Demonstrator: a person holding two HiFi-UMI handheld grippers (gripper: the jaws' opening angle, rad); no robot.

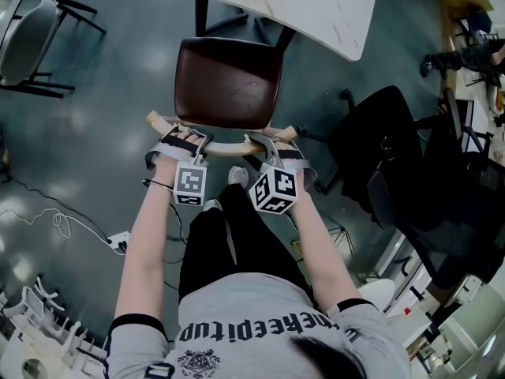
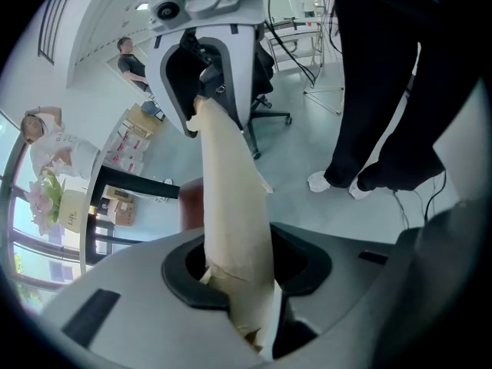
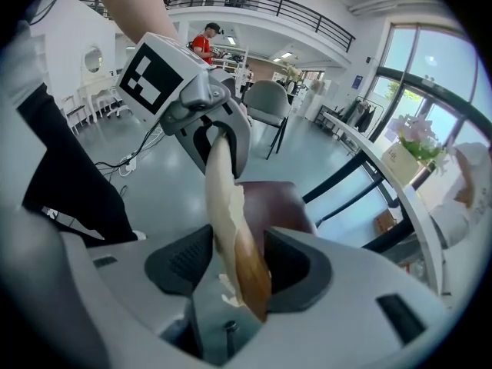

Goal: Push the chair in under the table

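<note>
Chair (image 1: 229, 81): its pale backrest rail (image 1: 229, 147) is gripped by left gripper (image 1: 188, 139) and right gripper (image 1: 272, 142) fingers, part-open.

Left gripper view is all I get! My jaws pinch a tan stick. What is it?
Observer: In the head view it is the curved backrest of the chair.
Operator: Is the chair under the table yet?
Observer: No. It stands almost wholly out, its far edge near the rim of the white table.
Operator: Does my other gripper pinch too?
Observer: Yes, the right gripper view shows the right gripper shut on the backrest.
</note>
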